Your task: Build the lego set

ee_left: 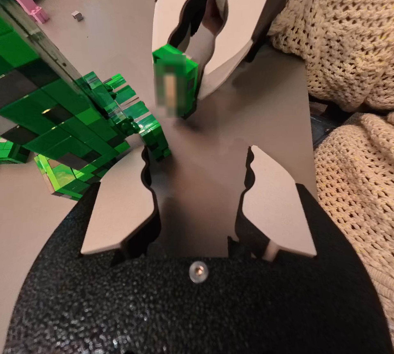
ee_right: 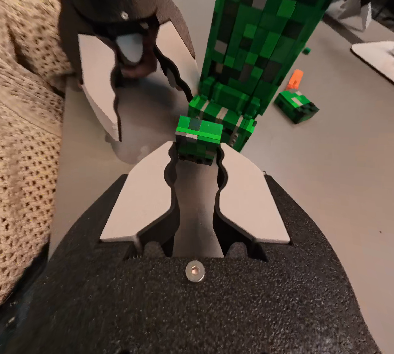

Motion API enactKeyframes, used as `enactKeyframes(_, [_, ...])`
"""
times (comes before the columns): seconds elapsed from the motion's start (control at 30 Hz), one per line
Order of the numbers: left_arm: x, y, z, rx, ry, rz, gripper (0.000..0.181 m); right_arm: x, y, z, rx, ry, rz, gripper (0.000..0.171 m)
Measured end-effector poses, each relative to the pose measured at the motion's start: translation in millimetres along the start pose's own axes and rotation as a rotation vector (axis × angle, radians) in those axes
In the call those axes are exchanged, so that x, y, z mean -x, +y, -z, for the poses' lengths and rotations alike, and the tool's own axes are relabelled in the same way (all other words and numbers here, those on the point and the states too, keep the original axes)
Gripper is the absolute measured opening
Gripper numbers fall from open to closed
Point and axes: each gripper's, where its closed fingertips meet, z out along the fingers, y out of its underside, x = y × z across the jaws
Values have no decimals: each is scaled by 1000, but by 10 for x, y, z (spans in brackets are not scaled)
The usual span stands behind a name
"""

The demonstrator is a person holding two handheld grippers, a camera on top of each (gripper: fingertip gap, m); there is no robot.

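Note:
A tall green pixel-patterned lego body (ee_right: pixel 266 34) stands on the grey table (ee_right: pixel 319 173); it also shows in the left wrist view (ee_left: pixel 53 109). My right gripper (ee_right: pixel 197 147) is shut on a small green lego block (ee_right: pixel 199 132) and holds it right beside the body's stepped lower end (ee_right: pixel 226 113). In the left wrist view the same block (ee_left: pixel 187 70) hangs from the right gripper (ee_left: pixel 185 45) just above the table. My left gripper (ee_left: pixel 199 151) is open and empty, close to the body's lower end. It also shows in the right wrist view (ee_right: pixel 153 117).
Another small green block (ee_right: pixel 296 107) and an orange piece (ee_right: pixel 295 79) lie right of the body. A pink piece (ee_left: pixel 27 2), a tiny grey piece (ee_left: pixel 77 15) and a green block (ee_left: pixel 61 175) lie nearby. A knit sleeve (ee_left: pixel 341 45) borders the table edge. Spacing between my two grippers at the tips: around 5 cm. My right tips are roughly 20 cm from the tiny grey piece (ee_left: pixel 77 15).

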Motion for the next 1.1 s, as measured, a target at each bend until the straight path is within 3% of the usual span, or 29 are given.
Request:
enactKeyframes(0.17, [-2,0,-1,2,0,-4,87,36,57,-112,74,23,37,34])
enactKeyframes(0.43, [-3,-1,0,2,0,-5,87,307,-266,90,-216,-198,149,34])
enactKeyframes(0.7, [-3,0,-1,4,-1,-7,87,321,-286,125,-241,-214,148,34])
enactKeyframes(0.87, [-3,3,-1,5,-1,-8,87,236,-248,62,-192,-154,123,34])
enactKeyframes(0.97, [-4,3,-1,5,-1,-8,87,-26,-49,-61,-11,22,21,34])
enactKeyframes(1.1, [-2,3,1,3,-4,-10,87,-35,34,-145,74,55,-73,34])
